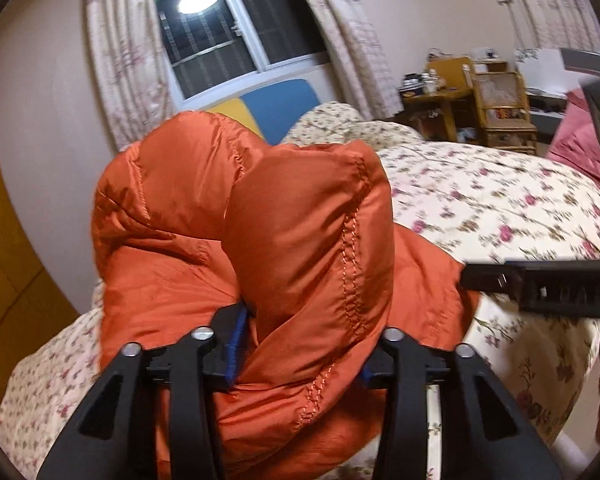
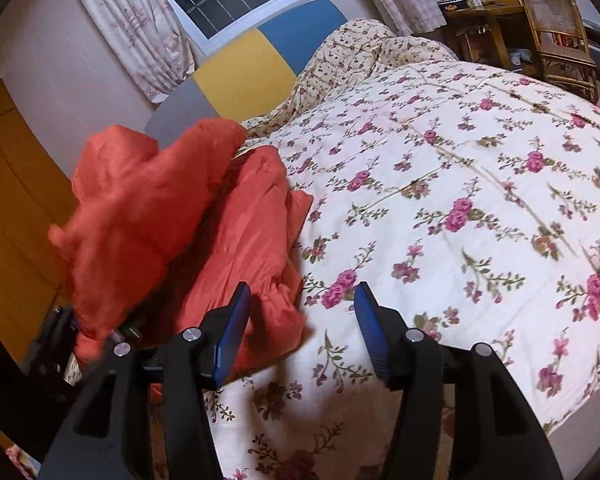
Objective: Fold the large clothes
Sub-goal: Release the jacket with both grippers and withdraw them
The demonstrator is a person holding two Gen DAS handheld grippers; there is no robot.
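Left claw (image 1: 296, 344) around orange jacket (image 1: 236, 216); no writing.

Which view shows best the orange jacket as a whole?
The right wrist view: there the jacket lies bunched on the bed, edges visible. The left wrist view shows only a close fold between the left fingers.

Orange jacket (image 1: 260, 240) hides the left tool's (image 1: 300, 356) fingertips.
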